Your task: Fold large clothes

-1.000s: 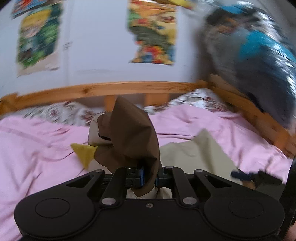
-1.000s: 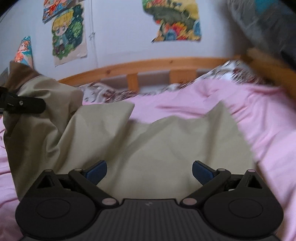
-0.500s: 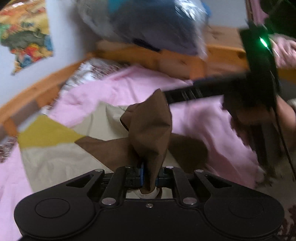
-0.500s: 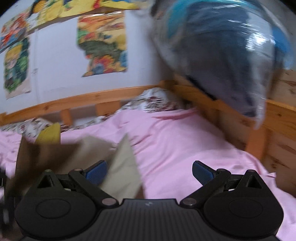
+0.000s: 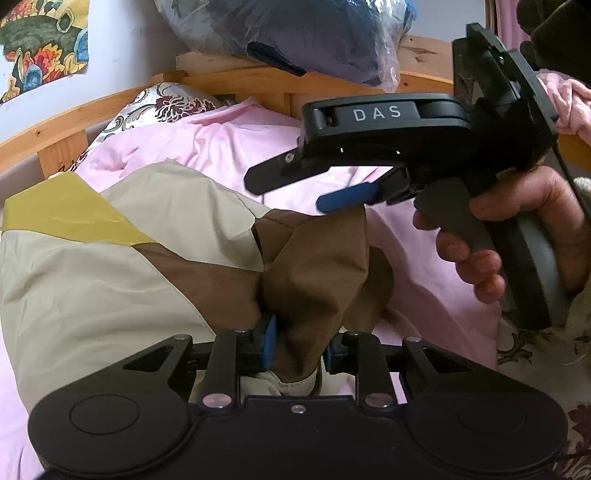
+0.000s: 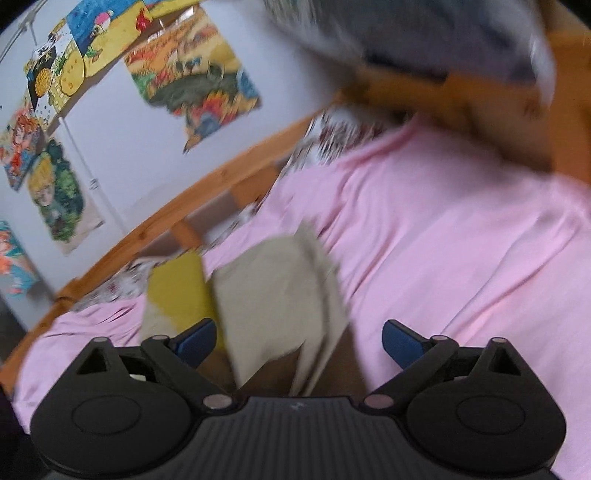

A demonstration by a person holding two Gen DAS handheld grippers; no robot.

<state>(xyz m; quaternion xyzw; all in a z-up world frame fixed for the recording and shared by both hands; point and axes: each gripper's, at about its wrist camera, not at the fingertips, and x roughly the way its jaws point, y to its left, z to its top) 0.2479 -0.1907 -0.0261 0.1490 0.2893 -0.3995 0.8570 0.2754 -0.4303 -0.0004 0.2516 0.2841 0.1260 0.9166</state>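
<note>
While the beige, brown and yellow jacket (image 5: 110,280) is lying spread across the pink bedsheet (image 5: 229,144), the left gripper (image 5: 297,349) is sitting low over its near edge with a bunched fold of the brown fabric (image 5: 317,273) standing up between its blue pads (image 5: 269,341). Its jaws have just been opening; the left-hand pad is sitting right against the cloth, while the pad on the other side is mostly hidden behind the fold, so a firm pinch is not showing. Just beyond the fold, the right gripper (image 5: 295,188) is hovering above the brown cloth, gripped by the person's right hand (image 5: 517,229), its jaws spread wide and carrying nothing. Through the blurred right wrist view, the right gripper (image 6: 299,341) is pointing over the jacket's beige and yellow panels (image 6: 273,295), which are passing between its parted fingers without touching either pad. Behind the bed, a wooden bed frame (image 5: 258,79) is bearing a plastic-wrapped dark bundle (image 5: 295,33), and cartoon posters (image 6: 192,74) are hanging on the wall.
</note>
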